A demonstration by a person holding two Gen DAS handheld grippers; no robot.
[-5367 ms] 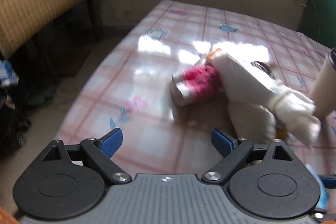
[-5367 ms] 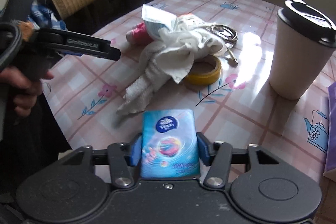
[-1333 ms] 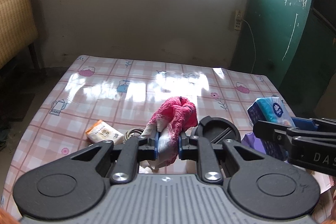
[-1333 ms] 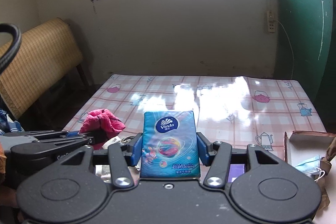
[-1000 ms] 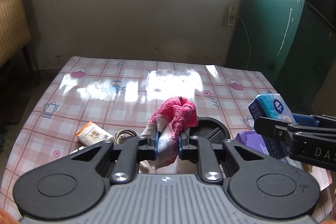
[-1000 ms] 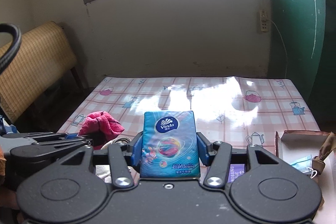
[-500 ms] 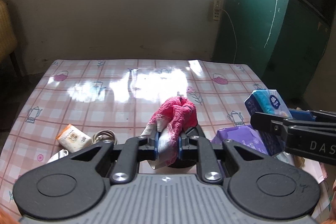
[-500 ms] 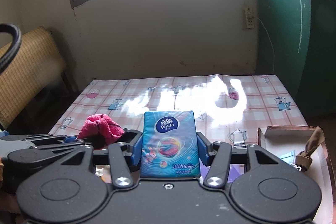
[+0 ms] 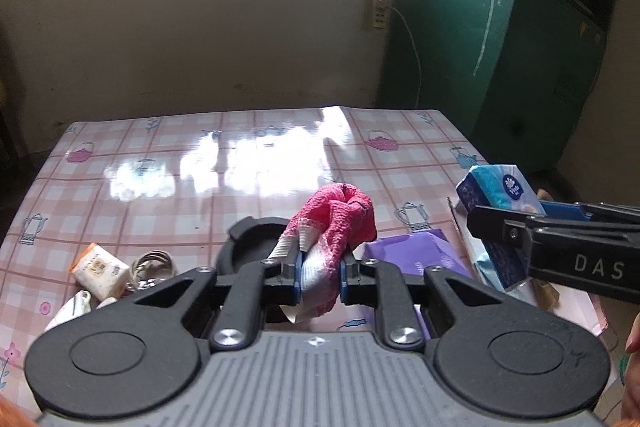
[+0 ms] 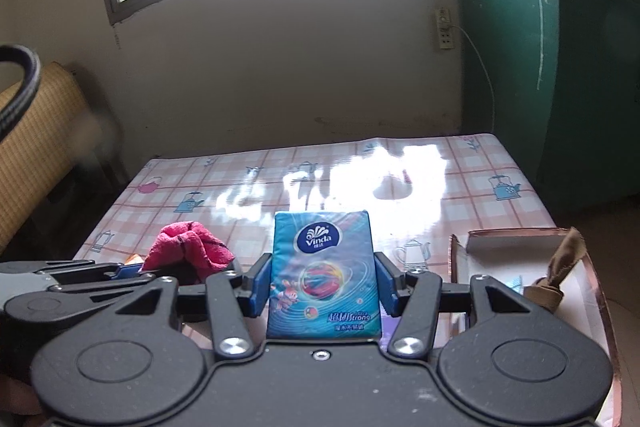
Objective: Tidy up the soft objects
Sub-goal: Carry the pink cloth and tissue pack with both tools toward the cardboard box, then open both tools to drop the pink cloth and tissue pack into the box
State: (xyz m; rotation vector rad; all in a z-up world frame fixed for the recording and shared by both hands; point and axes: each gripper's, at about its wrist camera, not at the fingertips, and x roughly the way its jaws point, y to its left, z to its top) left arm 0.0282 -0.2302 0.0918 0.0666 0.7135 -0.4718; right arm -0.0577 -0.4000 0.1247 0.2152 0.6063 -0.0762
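My left gripper [image 9: 319, 269] is shut on a pink and white sock [image 9: 336, 223] and holds it above the table. The sock also shows in the right wrist view [image 10: 186, 241], low at the left. My right gripper [image 10: 322, 279] is shut on a blue Vinda tissue pack [image 10: 322, 271], held upright in the air. The same pack [image 9: 498, 195] and the right gripper [image 9: 560, 251] show at the right of the left wrist view. An open cardboard box [image 10: 516, 247] with a brown cloth item [image 10: 560, 267] on its edge sits at the table's right.
On the checked tablecloth [image 9: 200, 163] lie a black cup lid [image 9: 250, 243], a purple pack [image 9: 416, 251], a small orange-and-white packet [image 9: 100, 269], a wire coil [image 9: 154, 263] and white cloth [image 9: 76, 305]. A woven chair [image 10: 36, 131] stands left; a green door [image 10: 580, 67] right.
Both grippers have swung to the right while keeping their loads; the cardboard box has come further into the right wrist view. Several seconds ago the left gripper was open over the sock.
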